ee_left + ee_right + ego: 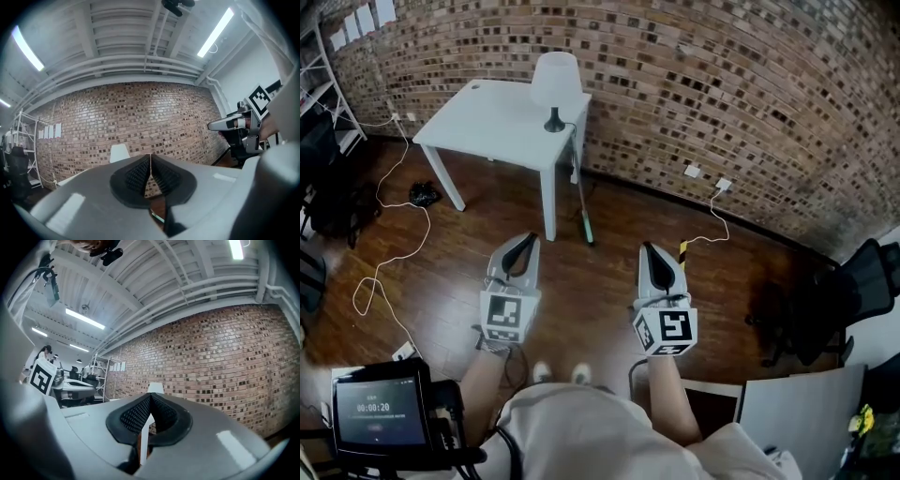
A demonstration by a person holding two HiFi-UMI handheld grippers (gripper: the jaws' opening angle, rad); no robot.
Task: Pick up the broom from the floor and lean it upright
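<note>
The broom (580,195) has a thin pale handle and a green head (587,231). It stands tilted against the right front corner of the white table (492,122), with its head on the wooden floor. My left gripper (525,240) (150,157) is held level over the floor, short of the table, shut with nothing between its pads. My right gripper (649,247) (150,396) hangs to the right of it at the same height, also shut and empty. The broom head lies ahead of and between the two grippers, touching neither.
A white lamp (555,84) stands on the table next to the brick wall (722,84). A white cable (389,253) loops over the floor at left. A black chair (825,309) stands at right, and a yellow-black plug (682,251) lies by my right gripper.
</note>
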